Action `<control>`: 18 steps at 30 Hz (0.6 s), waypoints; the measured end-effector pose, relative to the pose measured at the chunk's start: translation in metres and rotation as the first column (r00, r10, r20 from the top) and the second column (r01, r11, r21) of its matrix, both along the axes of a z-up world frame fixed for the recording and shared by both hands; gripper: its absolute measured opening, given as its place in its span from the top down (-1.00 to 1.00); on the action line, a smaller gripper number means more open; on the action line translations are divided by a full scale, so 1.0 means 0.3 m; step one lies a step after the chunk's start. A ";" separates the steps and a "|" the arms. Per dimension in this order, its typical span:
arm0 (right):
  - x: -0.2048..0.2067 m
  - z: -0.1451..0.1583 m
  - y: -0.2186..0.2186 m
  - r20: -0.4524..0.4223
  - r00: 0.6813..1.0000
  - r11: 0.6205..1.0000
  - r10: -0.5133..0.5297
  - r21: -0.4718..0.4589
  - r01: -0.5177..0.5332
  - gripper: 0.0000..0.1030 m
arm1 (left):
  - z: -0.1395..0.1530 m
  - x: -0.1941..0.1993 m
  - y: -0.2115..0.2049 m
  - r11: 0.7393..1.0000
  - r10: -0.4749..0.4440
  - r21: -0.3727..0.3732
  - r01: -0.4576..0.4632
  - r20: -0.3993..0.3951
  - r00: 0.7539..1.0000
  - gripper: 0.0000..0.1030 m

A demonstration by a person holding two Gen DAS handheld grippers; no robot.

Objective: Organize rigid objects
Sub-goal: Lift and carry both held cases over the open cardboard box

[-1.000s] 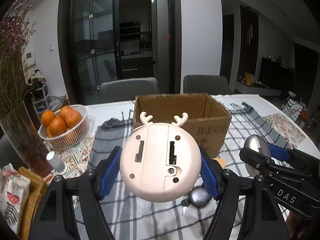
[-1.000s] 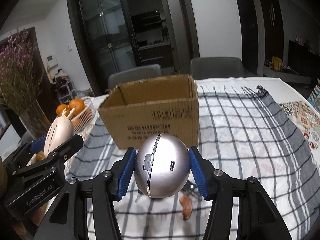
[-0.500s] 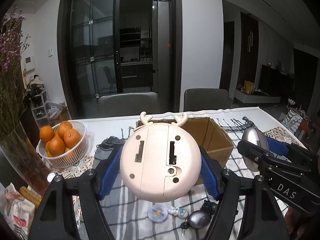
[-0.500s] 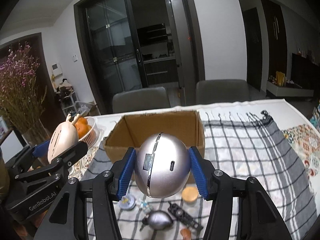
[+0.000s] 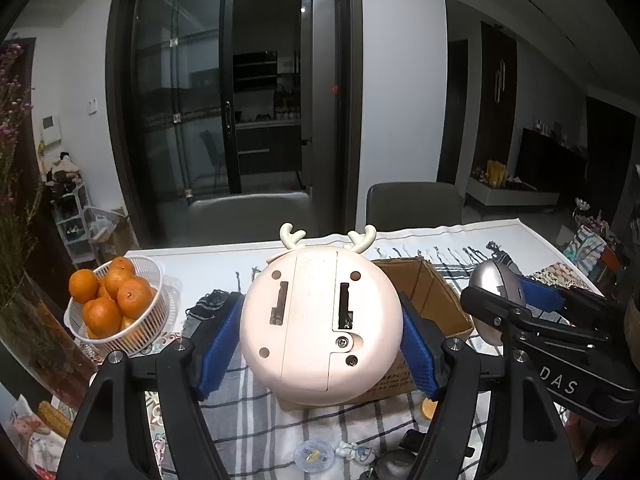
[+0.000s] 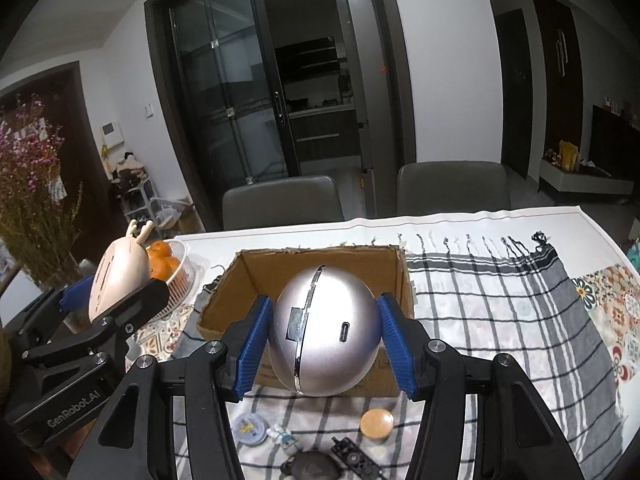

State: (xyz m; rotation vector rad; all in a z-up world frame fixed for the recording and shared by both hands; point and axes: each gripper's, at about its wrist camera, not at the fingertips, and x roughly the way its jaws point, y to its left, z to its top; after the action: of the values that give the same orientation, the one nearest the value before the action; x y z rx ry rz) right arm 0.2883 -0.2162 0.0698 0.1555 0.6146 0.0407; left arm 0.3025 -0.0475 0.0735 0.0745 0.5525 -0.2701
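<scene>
Both grippers have risen since the earlier frames, so we now look down into the cardboard box (image 6: 320, 280). Our left gripper (image 5: 320, 340) is clenched on the cream deer-shaped gadget (image 5: 320, 320); our right gripper (image 6: 324, 336) grasps the silver egg-shaped device (image 6: 324, 328), both held above the near side of the box. Only the right view shows the box interior, seemingly bare. Far left, a white basket (image 5: 148, 276) holds oranges (image 5: 116, 296). Small items lie on the checked cloth (image 6: 500, 300) near us.

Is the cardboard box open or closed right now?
Open. The box has no flaps over its top, and its bare inner walls show; its floor is hidden behind the silver ball.
</scene>
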 end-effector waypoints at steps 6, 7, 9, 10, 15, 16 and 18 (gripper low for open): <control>0.071 0.005 -0.007 -0.035 0.999 1.000 0.009 -0.014 -0.010 -0.07 | -0.015 0.075 -0.018 1.000 -0.002 0.028 0.003 -0.039 0.999 -0.42; 0.079 0.005 -0.004 -0.041 0.999 1.000 0.012 -0.019 -0.013 -0.07 | -0.019 0.085 -0.016 1.000 -0.005 0.031 0.006 -0.048 0.999 -0.42; 0.107 0.004 -0.005 -0.055 0.998 0.999 0.015 -0.028 -0.016 -0.07 | -0.028 0.118 -0.018 0.999 -0.007 0.033 0.009 -0.072 0.997 -0.42; 0.120 0.003 -0.005 -0.063 0.998 0.999 0.016 -0.033 -0.018 -0.07 | -0.031 0.132 -0.019 0.999 -0.010 0.034 0.013 -0.084 0.996 -0.42; 0.196 0.003 -0.010 -0.097 0.995 0.998 0.024 -0.050 -0.029 -0.07 | -0.054 0.212 -0.039 0.999 -0.007 0.034 0.012 -0.144 0.990 -0.42; 0.211 0.002 -0.011 -0.103 0.994 0.998 0.024 -0.051 -0.029 -0.07 | -0.059 0.231 -0.045 0.999 -0.009 0.035 0.015 -0.157 0.988 -0.42; 0.241 -0.003 -0.017 -0.121 0.992 0.998 0.024 -0.048 -0.030 -0.07 | -0.069 0.255 -0.062 0.999 -0.013 0.039 0.020 -0.178 0.984 -0.42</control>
State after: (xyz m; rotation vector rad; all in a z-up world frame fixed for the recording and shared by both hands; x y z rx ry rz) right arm 0.3605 -0.2214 0.0688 0.1020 0.7371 0.0424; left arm 0.3790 -0.0661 0.0528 0.0946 0.7348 -0.2833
